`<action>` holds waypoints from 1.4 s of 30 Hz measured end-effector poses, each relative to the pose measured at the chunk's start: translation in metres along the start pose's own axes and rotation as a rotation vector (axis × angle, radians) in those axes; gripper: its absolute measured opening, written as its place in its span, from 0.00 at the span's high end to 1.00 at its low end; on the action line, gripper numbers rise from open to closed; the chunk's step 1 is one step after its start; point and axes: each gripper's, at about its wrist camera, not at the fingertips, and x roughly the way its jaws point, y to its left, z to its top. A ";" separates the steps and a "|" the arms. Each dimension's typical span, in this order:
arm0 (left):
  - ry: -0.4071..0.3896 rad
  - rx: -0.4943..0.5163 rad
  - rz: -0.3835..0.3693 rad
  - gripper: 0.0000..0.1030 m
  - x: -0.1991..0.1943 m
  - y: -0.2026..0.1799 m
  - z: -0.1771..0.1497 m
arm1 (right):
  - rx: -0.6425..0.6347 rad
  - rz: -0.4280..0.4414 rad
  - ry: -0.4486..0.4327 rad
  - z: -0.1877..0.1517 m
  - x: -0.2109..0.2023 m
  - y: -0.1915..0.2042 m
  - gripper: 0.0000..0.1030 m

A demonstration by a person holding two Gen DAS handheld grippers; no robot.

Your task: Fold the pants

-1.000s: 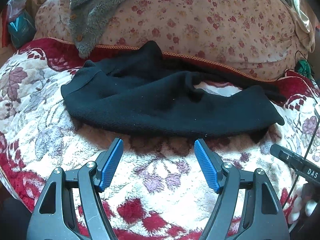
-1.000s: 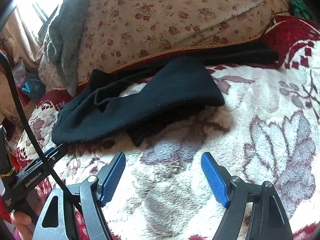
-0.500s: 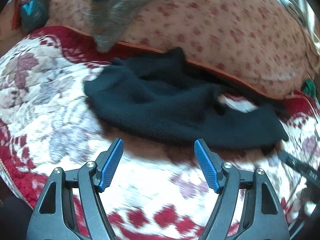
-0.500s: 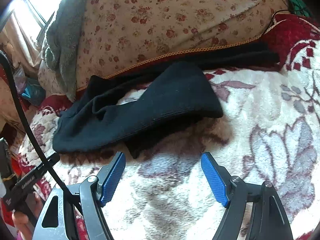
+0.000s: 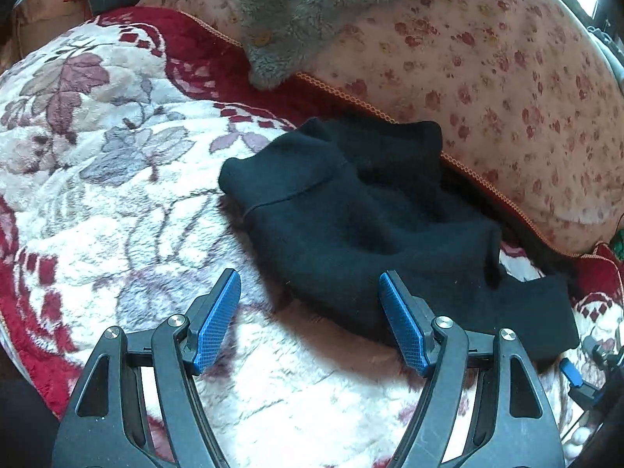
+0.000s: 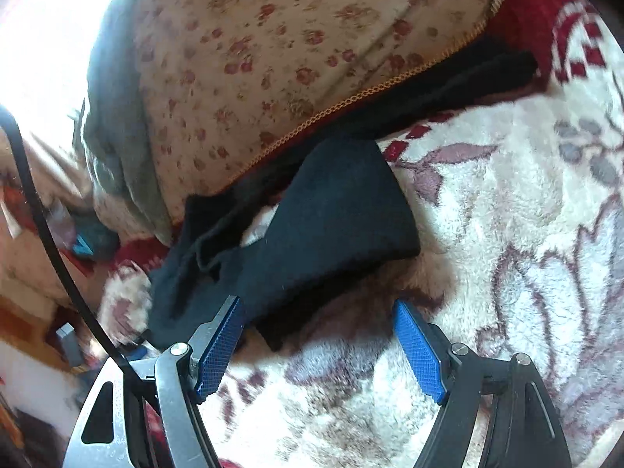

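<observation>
Under me spreads a plush floral blanket (image 5: 117, 179), with a flowered quilt (image 5: 487, 78) heaped along its far edge. The black pants (image 5: 370, 226) lie crumpled on the blanket against that quilt. My left gripper (image 5: 310, 319) hovers at their near edge, jaws apart, holding nothing. My right gripper (image 6: 318, 347) is likewise spread and empty.

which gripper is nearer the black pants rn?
Roughly level. Left gripper is open at the black pants near edge; right gripper is open at their other end.

Both grippers seemingly nearer pants (image 5: 374, 226).
</observation>
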 end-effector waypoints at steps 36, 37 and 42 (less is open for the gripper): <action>-0.076 0.129 -0.094 0.90 -0.026 -0.049 0.043 | 0.002 0.193 -0.380 0.066 -0.066 0.017 0.97; -0.080 0.129 -0.102 0.90 -0.029 -0.050 0.044 | -0.011 0.203 -0.418 0.070 -0.081 0.022 0.97; -0.077 0.103 -0.113 0.90 -0.031 -0.045 0.045 | -0.108 0.129 -0.368 0.075 -0.119 0.051 0.94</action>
